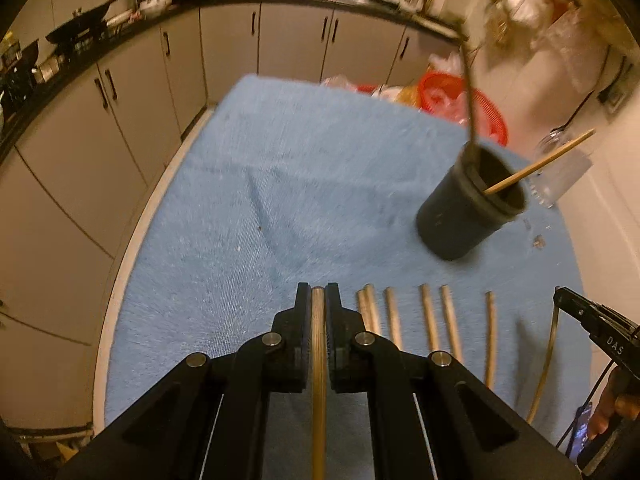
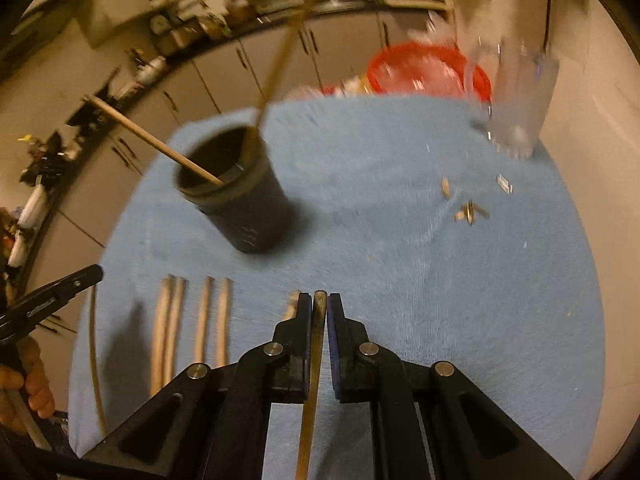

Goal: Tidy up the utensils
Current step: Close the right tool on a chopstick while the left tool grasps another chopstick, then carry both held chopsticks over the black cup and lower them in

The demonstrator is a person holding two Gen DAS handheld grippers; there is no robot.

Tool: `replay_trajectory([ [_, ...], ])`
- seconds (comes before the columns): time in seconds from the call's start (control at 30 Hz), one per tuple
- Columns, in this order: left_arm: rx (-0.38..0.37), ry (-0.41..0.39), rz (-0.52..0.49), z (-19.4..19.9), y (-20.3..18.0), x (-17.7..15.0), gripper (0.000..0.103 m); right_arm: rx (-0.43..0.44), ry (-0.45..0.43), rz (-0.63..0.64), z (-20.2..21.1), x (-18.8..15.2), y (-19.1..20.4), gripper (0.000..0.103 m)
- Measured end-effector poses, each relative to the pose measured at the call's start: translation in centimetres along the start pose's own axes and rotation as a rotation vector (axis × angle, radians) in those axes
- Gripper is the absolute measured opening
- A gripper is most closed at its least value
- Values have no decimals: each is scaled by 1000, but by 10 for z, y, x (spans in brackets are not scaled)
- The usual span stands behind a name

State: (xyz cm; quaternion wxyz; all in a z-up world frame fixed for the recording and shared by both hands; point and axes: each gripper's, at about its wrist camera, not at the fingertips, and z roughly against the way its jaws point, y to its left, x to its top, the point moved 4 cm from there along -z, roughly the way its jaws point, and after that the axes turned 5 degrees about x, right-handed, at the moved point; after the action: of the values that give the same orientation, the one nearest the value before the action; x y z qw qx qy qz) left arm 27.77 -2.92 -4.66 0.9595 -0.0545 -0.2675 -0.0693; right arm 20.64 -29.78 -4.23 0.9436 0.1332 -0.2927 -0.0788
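One thin wooden chopstick point(image 1: 319, 344) was pinched tight in the left gripper point(image 1: 319, 294), another point(image 2: 316, 336) in the right gripper point(image 2: 319, 300), likely bound for the dark round cup point(image 1: 472, 200) beyond; more sticks point(image 1: 430, 316) were lined up before that cup.

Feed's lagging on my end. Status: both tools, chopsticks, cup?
Left tool shut on a chopstick. Right tool shut on another chopstick. Dark cup upright, two sticks inside. Six chopsticks left on blue towel; path clear.

My blue towel point(image 1: 280, 184) covers the tabletop. A red basket point(image 2: 424, 68) sits past its far edge, a clear glass jar point(image 2: 520, 92) at its far right corner, small scraps point(image 2: 470, 212) nearby.
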Motion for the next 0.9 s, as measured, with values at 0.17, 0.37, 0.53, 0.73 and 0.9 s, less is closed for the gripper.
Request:
replay_trajectory([
  [0.17,-19,-121,-33,44,-11,3,6,22,-99,53,33,1,18,7],
  [0.37,-49,-255,-43,89,-24,12,6,48,-205,101,71,3,33,7],
  [0.53,-69,-370,-32,116,-33,19,6,62,-287,138,98,8,47,7],
  [0.73,-93,-439,17,128,-31,24,6,83,-345,152,117,16,55,7],
  [0.9,-109,-477,35,133,-30,24,6,112,-379,156,130,16,63,7],
])
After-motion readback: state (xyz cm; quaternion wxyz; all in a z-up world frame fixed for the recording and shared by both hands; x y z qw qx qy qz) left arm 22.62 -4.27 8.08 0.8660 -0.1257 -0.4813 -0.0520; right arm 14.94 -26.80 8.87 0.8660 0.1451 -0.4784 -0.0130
